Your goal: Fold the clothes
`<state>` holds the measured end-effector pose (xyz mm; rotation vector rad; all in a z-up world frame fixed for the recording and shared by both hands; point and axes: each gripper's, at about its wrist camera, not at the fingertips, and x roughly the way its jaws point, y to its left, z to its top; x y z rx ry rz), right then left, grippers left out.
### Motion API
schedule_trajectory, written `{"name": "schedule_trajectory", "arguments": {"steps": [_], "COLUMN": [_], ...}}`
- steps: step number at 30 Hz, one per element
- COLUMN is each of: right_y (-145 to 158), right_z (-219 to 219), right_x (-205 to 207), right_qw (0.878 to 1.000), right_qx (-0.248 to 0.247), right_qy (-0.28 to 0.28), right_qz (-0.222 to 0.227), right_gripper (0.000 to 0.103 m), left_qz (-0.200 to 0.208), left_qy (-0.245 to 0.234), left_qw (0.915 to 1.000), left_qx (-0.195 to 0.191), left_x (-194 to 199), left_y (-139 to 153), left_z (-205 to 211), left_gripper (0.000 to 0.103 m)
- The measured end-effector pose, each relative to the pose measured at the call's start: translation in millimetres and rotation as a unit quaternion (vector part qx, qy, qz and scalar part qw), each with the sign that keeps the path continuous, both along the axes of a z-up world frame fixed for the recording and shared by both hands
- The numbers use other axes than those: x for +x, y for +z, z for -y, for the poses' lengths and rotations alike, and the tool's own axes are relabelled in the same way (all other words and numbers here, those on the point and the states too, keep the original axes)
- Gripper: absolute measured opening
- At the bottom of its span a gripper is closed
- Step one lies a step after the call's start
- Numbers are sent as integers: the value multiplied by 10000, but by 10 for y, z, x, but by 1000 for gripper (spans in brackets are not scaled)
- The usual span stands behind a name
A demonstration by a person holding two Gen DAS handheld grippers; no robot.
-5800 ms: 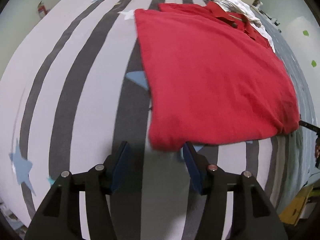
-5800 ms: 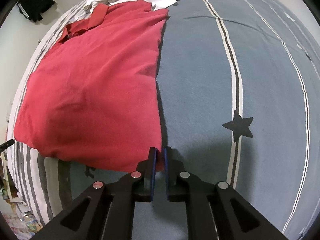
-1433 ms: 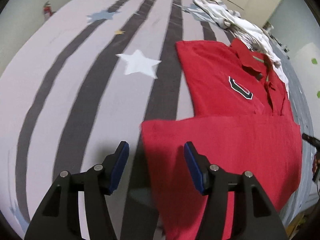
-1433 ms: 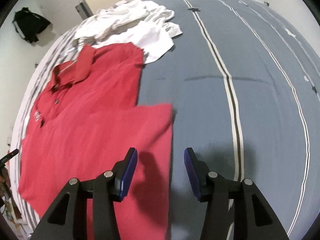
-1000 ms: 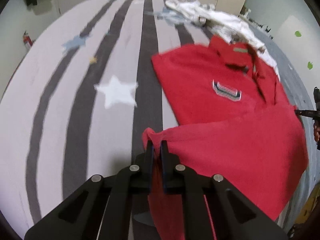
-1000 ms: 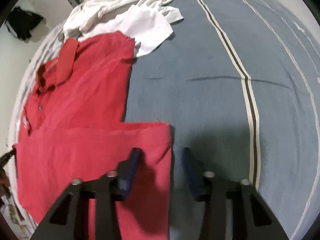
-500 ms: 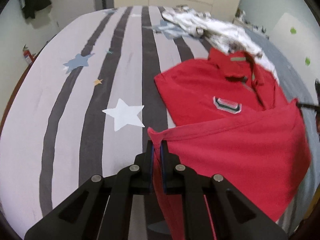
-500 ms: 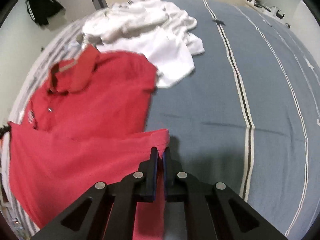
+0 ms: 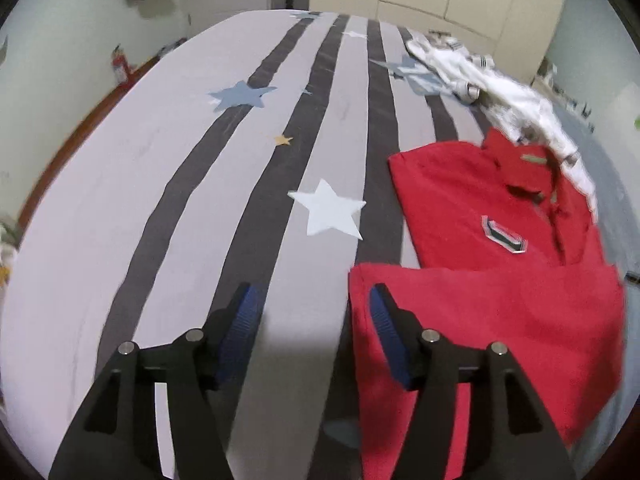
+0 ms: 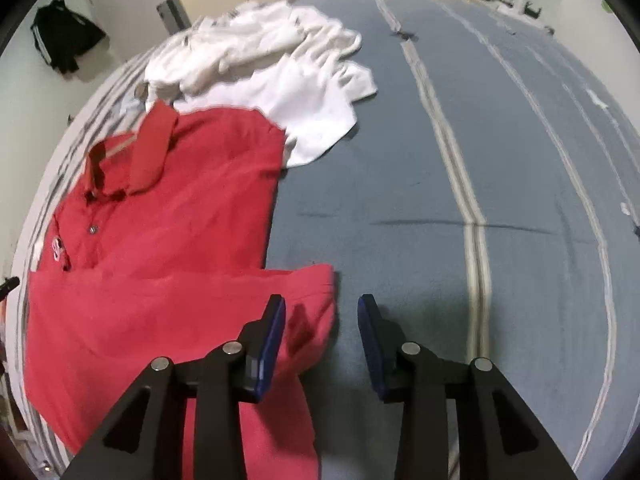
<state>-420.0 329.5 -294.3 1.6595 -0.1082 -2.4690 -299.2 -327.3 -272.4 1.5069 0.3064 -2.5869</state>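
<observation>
In the left wrist view, the left gripper point(image 9: 312, 312) had just been opening, its jaws apart and empty above the striped bedspread point(image 9: 180, 184), the folded red polo shirt point(image 9: 500, 300) beside its right finger. In the right wrist view, the right gripper point(image 10: 322, 322) had likewise been opening, nothing pinched, over the shirt's folded corner point(image 10: 316, 284); white clothes point(image 10: 280, 76) lay beyond.

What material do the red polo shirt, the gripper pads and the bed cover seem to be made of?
Red polo shirt: probably soft matte cotton knit; it creases and folds limply.
Left gripper and right gripper: blue pads, seemingly ribbed rubber or plastic, since fine ridges show, on black fingers, likely matte plastic.
Bed cover: smooth woven fabric with printed stripes and stars, probably cotton; the exact fibre is unclear.
</observation>
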Motion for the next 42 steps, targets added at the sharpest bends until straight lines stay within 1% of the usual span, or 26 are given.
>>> {"name": "schedule_trajectory", "arguments": {"steps": [2,3,5,7,10,12,15,17,18,21,23,24,25,26,32,33,34,35,36,40,42], "right_y": [61,67,72,32,-79,-161,-267,-302,-309,-316,-317,-314,-313,-318,-323,-343,-355,-366,-375,-358,-327], "right_z": [-90,-103,-117,-118,-91,-98,-131,-123,-109,-69,-63,-65,-66,-65,-70,-76,-66,-47,-25,-2,-25], "right_x": [186,315,586,877,1277,1442,1566,1595,1600,1606,1611,1617,1625,1639,1763,1782,1789,1797,1804,1826,1841], "right_qw": [9999,9998,9992,9983,9961,9955,9949,9948,9948,9945,9941,9940,9938,9936,9932,9931,9930,9927,9927,9933,9934], "right_qx": [-131,-159,-202,-205,-216,-229,-357,-403,-412,-451,-477,-496,-508,-497,-444,-453,-470,-473,-424,-424,-459], "right_qy": [-15,41,175,341,493,442,246,228,259,368,408,410,425,448,515,506,504,529,562,578,583], "right_qz": [73,144,297,433,693,811,913,911,896,872,881,882,896,909,940,952,964,977,984,909,872], "right_gripper": [34,34,34,34,34,34,34,34,34,34,34,32,28,28,28,27,23,18,8,5,4], "left_qz": [53,127,264,452,683,805,944,966,977,998,1021,1043,1050,1056,943,917,885,866,862,730,649], "left_qy": [29,-66,-316,-507,-511,-502,-531,-578,-602,-721,-714,-705,-709,-715,-883,-930,-990,-1044,-1078,-1099,-1102], "left_qw": [9996,9993,9986,9969,9944,9930,9917,9907,9903,9900,9895,9891,9892,9892,9893,9892,9892,9893,9892,9899,9898], "left_qx": [283,345,344,395,621,698,689,758,789,692,734,761,741,720,678,666,625,542,485,512,632], "left_x": [192,344,606,841,1106,1226,1296,1291,1288,1293,1309,1320,1326,1333,1338,1335,1338,1357,1357,1392,1482], "left_y": [20,9,-32,-93,-214,-308,-403,-421,-429,-424,-428,-433,-432,-432,-433,-434,-429,-424,-428,-343,-296], "left_z": [32,3,-141,-290,-440,-519,-610,-631,-641,-679,-674,-670,-673,-676,-786,-811,-836,-870,-871,-836,-804], "left_gripper": [56,56,56,56,56,56,56,56,56,56,56,56,56,56,55,43,30,9,7,5,4]}}
